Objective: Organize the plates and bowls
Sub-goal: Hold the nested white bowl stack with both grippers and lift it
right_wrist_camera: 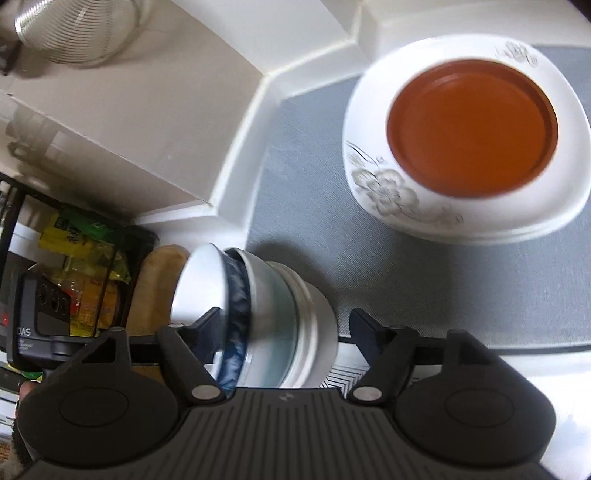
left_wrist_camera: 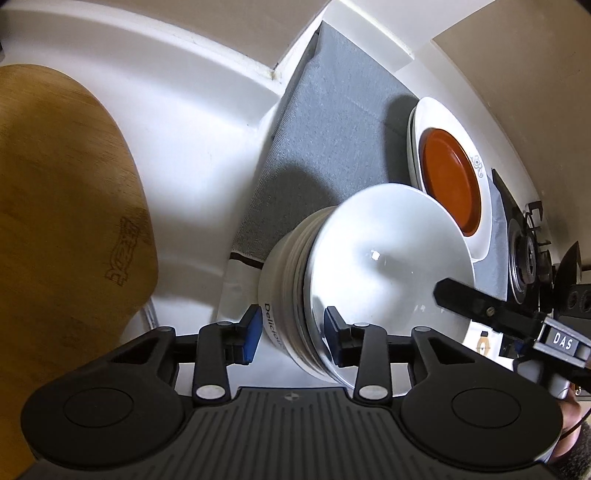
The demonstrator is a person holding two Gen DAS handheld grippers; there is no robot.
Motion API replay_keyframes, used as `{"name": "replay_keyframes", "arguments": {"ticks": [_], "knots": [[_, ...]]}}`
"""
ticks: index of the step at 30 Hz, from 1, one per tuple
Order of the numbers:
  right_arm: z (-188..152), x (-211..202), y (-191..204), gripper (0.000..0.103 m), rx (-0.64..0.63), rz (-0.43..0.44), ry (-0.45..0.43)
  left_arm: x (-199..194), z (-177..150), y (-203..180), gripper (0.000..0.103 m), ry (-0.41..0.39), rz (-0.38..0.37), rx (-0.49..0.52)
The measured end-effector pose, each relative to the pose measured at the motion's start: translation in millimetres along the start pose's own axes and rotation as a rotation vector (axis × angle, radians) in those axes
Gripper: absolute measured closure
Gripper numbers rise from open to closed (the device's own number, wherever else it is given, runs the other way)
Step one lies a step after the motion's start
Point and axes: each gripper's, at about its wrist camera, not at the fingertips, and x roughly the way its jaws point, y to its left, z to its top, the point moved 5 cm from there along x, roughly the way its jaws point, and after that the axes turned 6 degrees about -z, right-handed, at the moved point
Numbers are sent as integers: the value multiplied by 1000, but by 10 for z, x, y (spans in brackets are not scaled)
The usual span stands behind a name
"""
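Note:
A stack of nested white bowls (left_wrist_camera: 369, 266) stands on the grey mat (left_wrist_camera: 332, 122); it also shows in the right wrist view (right_wrist_camera: 266, 306), with a blue-patterned bowl among them. My left gripper (left_wrist_camera: 291, 336) is open, its blue pads either side of the stack's near rim. My right gripper (right_wrist_camera: 291, 332) is open around the stack; its finger (left_wrist_camera: 476, 299) reaches in over the top bowl in the left wrist view. Behind stands a pile of white flowered plates (right_wrist_camera: 480, 206) with an orange plate (right_wrist_camera: 472, 125) on top, which also shows in the left wrist view (left_wrist_camera: 450, 181).
A wooden board (left_wrist_camera: 62, 229) stands at the left. A gas burner (left_wrist_camera: 524, 254) lies to the right of the mat. White counter walls (right_wrist_camera: 236, 155) border the mat. A wire strainer (right_wrist_camera: 74, 29) and a rack of packets (right_wrist_camera: 85, 266) are at the left.

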Motion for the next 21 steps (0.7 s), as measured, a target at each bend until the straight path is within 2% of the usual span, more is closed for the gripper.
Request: {"name": "replay_keyframes", "arguments": {"ticks": [3,7,8,10,11,12,17,21], "knots": [[-27,103,-9,20,10,5,20,76,5,14,54,8,-18,-14],[-77,235,36,20,5,-17,53,187,-31,24,31,13,-34,-32],[-90,253,45,20,-5,-34,55,200,-49,24,31,9,-40,-39],[-117,274,81,21,-17,-40,63,213,-81,15,32,13,-59,-46],[-129,284,101,26,-22,-40,68,218,-97,4,33,20,-74,-47],[-129,286,129,32,-30,-40,65,216,-101,-2,34,18,-71,-40],[-154,277,303,41,-141,-115,53,101,-126,-36,52,19,-40,-11],[-133,251,339,47,-146,-135,54,56,-141,-98,57,29,-9,14]]}}
